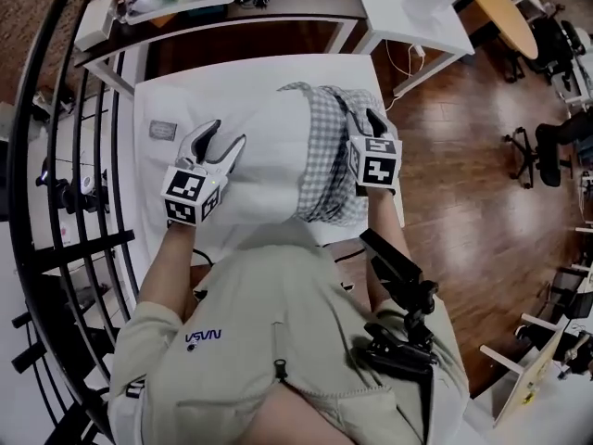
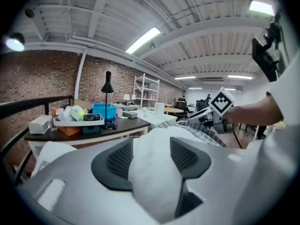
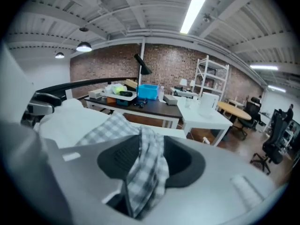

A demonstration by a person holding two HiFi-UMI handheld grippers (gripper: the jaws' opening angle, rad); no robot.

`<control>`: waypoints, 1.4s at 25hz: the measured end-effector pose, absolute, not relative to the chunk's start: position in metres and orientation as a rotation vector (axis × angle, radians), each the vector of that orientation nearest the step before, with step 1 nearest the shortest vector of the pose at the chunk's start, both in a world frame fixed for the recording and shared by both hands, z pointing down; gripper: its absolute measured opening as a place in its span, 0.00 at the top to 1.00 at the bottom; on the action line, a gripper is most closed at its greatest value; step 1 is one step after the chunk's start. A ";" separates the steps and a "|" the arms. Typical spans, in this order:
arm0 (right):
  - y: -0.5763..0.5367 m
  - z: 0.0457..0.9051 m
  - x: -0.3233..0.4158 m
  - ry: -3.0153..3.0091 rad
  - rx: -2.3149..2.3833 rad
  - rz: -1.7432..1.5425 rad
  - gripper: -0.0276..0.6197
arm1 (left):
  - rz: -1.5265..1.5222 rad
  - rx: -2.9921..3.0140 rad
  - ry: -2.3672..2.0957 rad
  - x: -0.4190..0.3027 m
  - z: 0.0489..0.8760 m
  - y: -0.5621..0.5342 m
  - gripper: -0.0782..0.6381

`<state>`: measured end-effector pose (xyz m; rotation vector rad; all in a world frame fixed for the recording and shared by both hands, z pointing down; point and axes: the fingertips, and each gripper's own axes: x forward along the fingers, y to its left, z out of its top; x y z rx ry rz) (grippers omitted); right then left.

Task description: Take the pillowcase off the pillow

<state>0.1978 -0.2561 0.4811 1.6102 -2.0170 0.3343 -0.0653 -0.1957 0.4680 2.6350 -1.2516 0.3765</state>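
Observation:
A white pillow (image 1: 264, 165) lies on the white table (image 1: 167, 100), its right part still inside a grey checked pillowcase (image 1: 324, 156). My left gripper (image 1: 222, 139) sits at the pillow's bare left edge. In the left gripper view its jaws stand apart with a bulge of white pillow (image 2: 152, 172) between the pads, not pinched. My right gripper (image 1: 368, 123) is at the pillowcase's right side. A fold of checked cloth (image 3: 147, 168) hangs loose between its spread pads, with dark gaps on both sides.
A black railing (image 1: 56, 184) runs along the left. Behind the table stand a dark desk (image 1: 278, 7) with a cluttered tray and a white table (image 1: 417, 17). Wooden floor (image 1: 463, 174) lies to the right. A small label (image 1: 162, 130) lies on the table.

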 end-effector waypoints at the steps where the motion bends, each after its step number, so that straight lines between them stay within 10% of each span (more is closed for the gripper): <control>1: -0.240 0.475 0.195 -2.034 1.622 0.334 0.70 | 0.392 2.679 -1.238 -0.059 0.459 -0.185 0.56; 12: -0.054 0.529 0.165 -1.976 1.558 0.628 0.66 | 1.005 2.818 -0.668 0.016 0.548 -0.054 0.50; 15: -0.035 0.568 0.140 -1.941 1.486 0.709 0.64 | 1.111 2.820 -0.703 0.015 0.573 -0.064 0.66; 22: -0.063 0.567 0.141 -1.821 1.568 0.466 0.89 | 0.862 2.869 -0.756 0.015 0.509 -0.084 0.85; 35: -0.086 0.559 0.276 -1.489 1.737 0.293 0.94 | 0.519 2.725 -0.858 -0.002 0.472 -0.105 0.86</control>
